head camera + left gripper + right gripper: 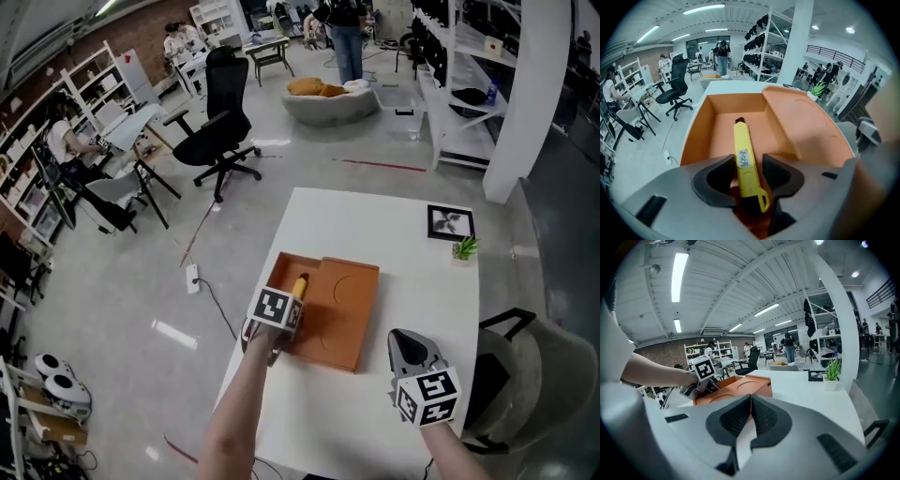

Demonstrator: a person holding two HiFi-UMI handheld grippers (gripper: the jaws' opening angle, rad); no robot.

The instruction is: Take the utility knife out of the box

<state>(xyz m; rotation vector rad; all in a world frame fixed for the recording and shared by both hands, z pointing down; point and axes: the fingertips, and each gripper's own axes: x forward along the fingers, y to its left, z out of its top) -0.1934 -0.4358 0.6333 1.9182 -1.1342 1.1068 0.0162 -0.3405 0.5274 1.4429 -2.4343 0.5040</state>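
Yellow utility knife (pixel 742 145) lies in the orange box (pixel 701 126), frame centre — left gripper (pixel 749 165) jaws slightly parted astride it; right gripper (pixel 750 404) jaws together, empty.

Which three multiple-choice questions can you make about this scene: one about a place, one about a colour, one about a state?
1. Where does the utility knife lie?
A. Inside the open orange box
B. Beside the small plant
C. On the framed picture

2. What colour is the knife's body?
A. Red
B. Yellow
C. Blue

3. How do the jaws of the right gripper stand?
A. Wide apart
B. Closed on the knife
C. Together, with nothing between them

Answers:
1 A: the left gripper view shows the knife lying on the floor of the box.
2 B: its body is plainly yellow, with a black tip.
3 C: the right gripper view shows the two pads meeting and holding nothing.
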